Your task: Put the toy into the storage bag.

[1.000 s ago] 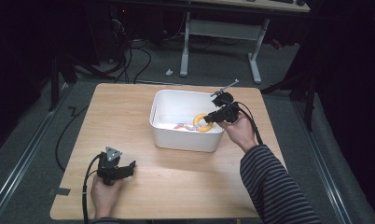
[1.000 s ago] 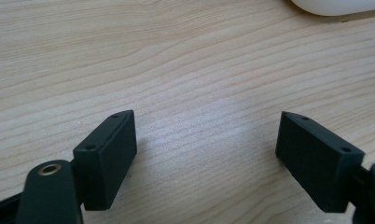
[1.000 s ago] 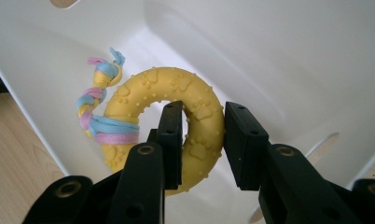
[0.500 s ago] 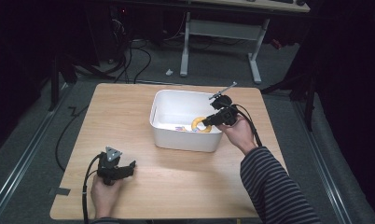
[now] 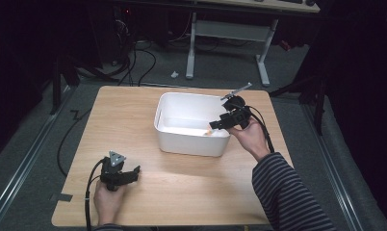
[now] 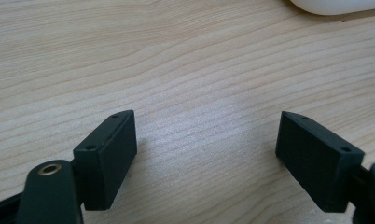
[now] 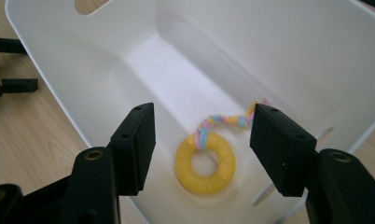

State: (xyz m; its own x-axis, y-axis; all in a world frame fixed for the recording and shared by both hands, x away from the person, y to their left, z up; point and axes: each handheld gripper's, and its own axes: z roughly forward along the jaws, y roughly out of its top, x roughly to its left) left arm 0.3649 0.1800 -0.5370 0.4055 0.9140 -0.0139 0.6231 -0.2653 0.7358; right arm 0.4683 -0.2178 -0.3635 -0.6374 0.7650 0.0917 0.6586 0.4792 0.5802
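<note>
Our right gripper's (image 7: 202,149) fingers have just been opening, with nothing between them. The yellow foam ring with its pastel braided rope (image 7: 205,163) lies below them, inside the white plastic tub (image 5: 191,139). Our left gripper (image 6: 206,154) rests released on the wooden worktop (image 5: 134,120), near the tub.
</note>
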